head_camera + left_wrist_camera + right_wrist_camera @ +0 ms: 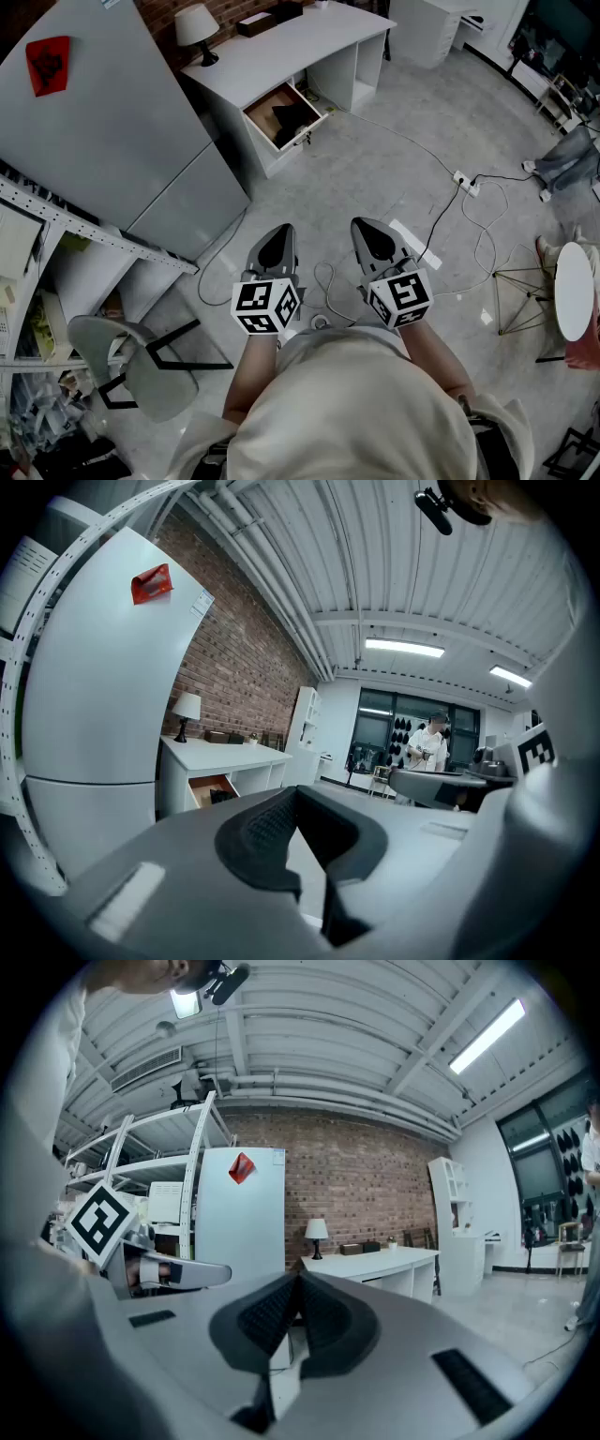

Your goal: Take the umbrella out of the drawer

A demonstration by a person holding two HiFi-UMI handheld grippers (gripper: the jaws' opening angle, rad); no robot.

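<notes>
A white desk [281,47] stands at the far side of the room, with its wooden drawer [265,105] pulled open. A dark folded umbrella [293,116] lies inside it. Both grippers hover over the floor close to my body, far from the drawer. My left gripper [277,244] is shut with nothing in it, and my right gripper [372,236] beside it is likewise shut and empty. In the left gripper view the shut tips [296,794] point toward the open drawer [208,788] in the distance. The right gripper view shows shut tips [298,1283] with the desk [375,1264] beyond.
A tall grey fridge [112,122] stands left of the desk, with a metal shelf rack [56,234] nearer me. A grey chair [131,366] is at my left. Cables and a power strip [466,181] lie on the floor. A round white table [574,291] is at right. A person [431,747] stands far off.
</notes>
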